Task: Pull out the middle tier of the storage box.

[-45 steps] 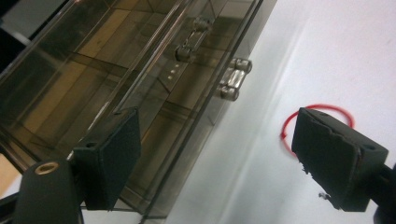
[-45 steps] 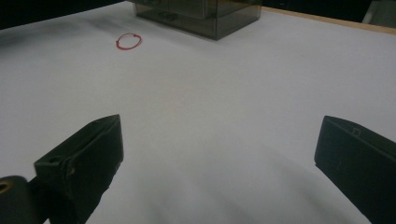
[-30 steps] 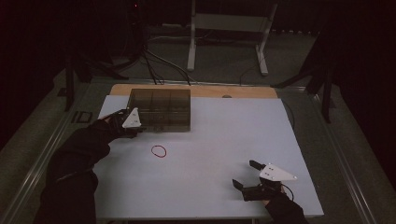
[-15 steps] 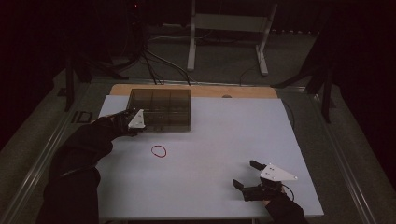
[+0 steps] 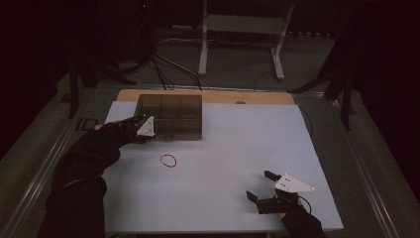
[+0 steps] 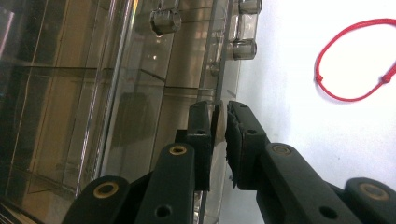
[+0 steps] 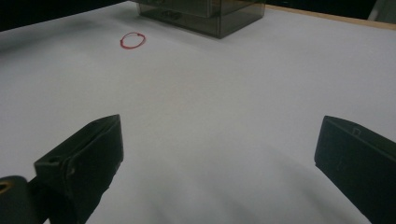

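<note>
The left gripper (image 6: 219,135), its jaws just closing, is pinching the front edge of the smoky plastic box (image 5: 171,116) at the table's (image 5: 297,148) far side, while the right gripper (image 5: 262,187) is resting wide open.

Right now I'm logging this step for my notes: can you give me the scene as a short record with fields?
surface: white table
box: smoked clear box with compartments, at the far left of the table
left gripper: jaws have just been closing, now pinched on the box's front edge tab
right gripper: open, nothing between the jaws, low over the near right of the table
loose item: red cord loop flat on the table, in front of the box, apart from both grippers
</note>
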Demonstrator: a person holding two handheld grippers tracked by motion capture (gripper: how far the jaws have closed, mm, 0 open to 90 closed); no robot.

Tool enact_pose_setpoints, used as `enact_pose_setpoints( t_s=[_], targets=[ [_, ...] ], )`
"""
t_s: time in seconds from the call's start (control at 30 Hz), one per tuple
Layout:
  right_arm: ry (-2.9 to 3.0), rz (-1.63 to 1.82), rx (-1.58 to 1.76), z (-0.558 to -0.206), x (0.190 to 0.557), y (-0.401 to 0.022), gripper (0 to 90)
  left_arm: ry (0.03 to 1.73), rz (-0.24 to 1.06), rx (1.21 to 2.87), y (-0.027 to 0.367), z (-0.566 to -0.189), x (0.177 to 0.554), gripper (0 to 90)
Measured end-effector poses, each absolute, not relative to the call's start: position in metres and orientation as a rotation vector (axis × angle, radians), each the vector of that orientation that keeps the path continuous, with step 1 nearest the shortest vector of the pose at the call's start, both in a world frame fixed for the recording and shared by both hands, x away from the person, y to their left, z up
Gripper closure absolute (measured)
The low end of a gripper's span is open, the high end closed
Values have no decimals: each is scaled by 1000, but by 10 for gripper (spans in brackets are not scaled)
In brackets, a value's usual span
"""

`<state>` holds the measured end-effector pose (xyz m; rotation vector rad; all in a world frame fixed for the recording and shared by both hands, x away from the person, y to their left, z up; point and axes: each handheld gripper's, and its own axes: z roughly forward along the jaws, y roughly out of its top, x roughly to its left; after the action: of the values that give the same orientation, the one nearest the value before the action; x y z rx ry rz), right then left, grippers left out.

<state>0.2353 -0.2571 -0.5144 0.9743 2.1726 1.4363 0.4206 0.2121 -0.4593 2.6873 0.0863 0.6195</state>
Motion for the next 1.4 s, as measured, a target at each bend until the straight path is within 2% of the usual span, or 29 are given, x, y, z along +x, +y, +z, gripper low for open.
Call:
enact_pose_setpoints(
  t_s=[0.5, 1.4],
  targets=[
    [2167, 1434, 972, -514, 235, -258, 13, 46, 484, 2711, 212, -454, 409, 863],
    [2159, 1440, 968, -513, 236, -257, 13, 68, 450, 2731, 215, -455, 393, 870]
  ],
)
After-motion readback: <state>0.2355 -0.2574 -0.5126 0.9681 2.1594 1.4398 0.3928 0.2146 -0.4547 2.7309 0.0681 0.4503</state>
